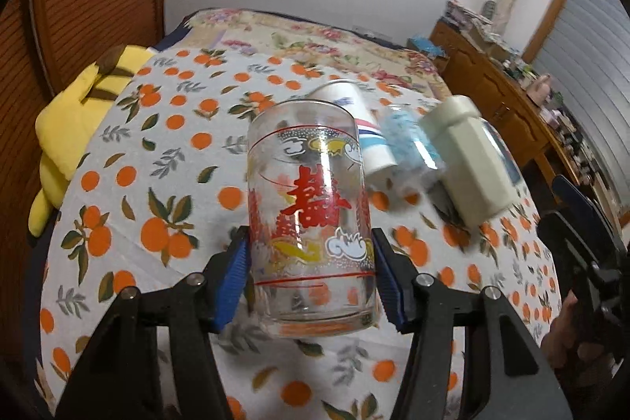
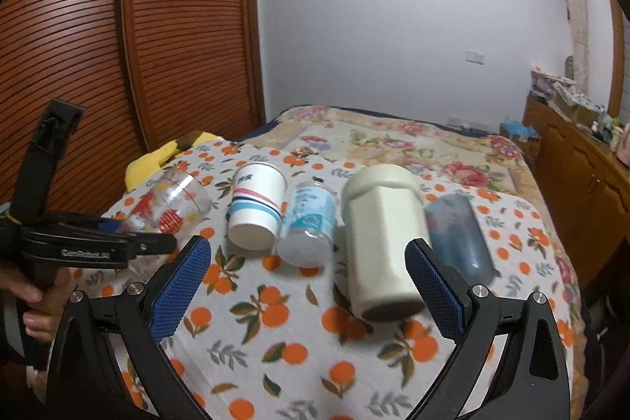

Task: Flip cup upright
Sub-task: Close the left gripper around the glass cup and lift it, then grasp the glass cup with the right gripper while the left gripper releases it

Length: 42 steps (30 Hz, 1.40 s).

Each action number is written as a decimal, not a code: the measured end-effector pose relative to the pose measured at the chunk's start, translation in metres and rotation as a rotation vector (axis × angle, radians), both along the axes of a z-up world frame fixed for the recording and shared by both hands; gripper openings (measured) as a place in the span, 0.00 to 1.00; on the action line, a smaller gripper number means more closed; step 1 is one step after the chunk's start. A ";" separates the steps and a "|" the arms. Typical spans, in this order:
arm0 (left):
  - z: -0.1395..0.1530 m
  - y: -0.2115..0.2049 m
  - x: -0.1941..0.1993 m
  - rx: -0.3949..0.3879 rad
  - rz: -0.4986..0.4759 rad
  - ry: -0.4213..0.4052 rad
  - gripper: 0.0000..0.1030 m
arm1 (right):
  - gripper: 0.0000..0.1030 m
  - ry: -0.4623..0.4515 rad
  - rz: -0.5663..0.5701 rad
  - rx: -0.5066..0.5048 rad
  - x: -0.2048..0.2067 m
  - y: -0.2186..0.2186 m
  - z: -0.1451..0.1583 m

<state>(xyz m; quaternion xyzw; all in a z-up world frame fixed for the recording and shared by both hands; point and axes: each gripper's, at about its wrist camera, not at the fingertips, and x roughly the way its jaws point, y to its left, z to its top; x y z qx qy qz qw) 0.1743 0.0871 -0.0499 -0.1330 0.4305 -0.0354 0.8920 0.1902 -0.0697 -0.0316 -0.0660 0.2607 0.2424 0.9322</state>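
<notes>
My left gripper [image 1: 309, 254] is shut on a clear glass cup [image 1: 311, 211] printed with a red character, its blue pads [image 1: 236, 274] pressing both sides. The glass is lifted off the cloth and tilted; in the right wrist view the glass [image 2: 173, 205] leans with its mouth up and away, held by the left gripper [image 2: 130, 237]. My right gripper [image 2: 311, 274] is open and empty, above the cloth in front of a cream mug [image 2: 384, 243] that lies on its side.
On the orange-print tablecloth [image 2: 275, 341] lie a white paper cup [image 2: 256, 209], a clear plastic cup with a blue label [image 2: 309, 223] and a blue tumbler [image 2: 458, 237], all on their sides. A yellow plush toy [image 1: 75, 128] sits at the left edge. A wooden cabinet [image 2: 582, 176] stands right.
</notes>
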 end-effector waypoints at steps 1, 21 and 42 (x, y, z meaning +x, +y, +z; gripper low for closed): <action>0.002 -0.004 -0.003 0.000 -0.008 -0.007 0.55 | 0.97 -0.002 -0.009 0.000 -0.003 -0.005 0.000; -0.019 -0.115 -0.041 0.015 -0.184 -0.003 0.55 | 0.97 0.044 -0.138 0.013 -0.042 -0.083 -0.026; -0.036 -0.132 -0.035 0.042 -0.210 0.039 0.57 | 0.97 0.096 -0.149 0.020 -0.033 -0.089 -0.045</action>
